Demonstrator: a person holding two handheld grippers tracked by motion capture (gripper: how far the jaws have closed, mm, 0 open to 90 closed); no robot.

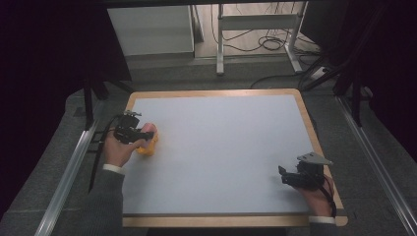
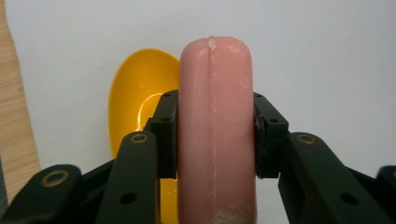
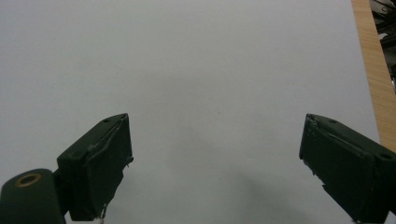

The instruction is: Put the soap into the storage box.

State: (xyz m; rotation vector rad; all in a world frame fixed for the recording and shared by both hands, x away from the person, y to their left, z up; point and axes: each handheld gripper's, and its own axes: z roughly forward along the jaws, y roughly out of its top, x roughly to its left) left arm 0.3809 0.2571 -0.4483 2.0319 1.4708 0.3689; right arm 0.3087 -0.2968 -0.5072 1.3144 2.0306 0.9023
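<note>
Pink, the sausage (image 1: 149, 130) is sitting clamped in the left gripper (image 1: 142, 132) over the yellow bowl (image 1: 147, 147) at the table's (image 1: 221, 142) left edge; carrying seems underway.

Left gripper view: its long axis is running straight away between the jaws; lowering comes next.

Right gripper view: the right gripper (image 3: 215, 163) is gaping, holding nothing.

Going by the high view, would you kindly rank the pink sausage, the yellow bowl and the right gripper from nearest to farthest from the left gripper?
1. Pink sausage: clamped in the left gripper.
2. Yellow bowl: on the table just beneath it, at the left.
3. Right gripper: far across the table, near the right edge.
</note>
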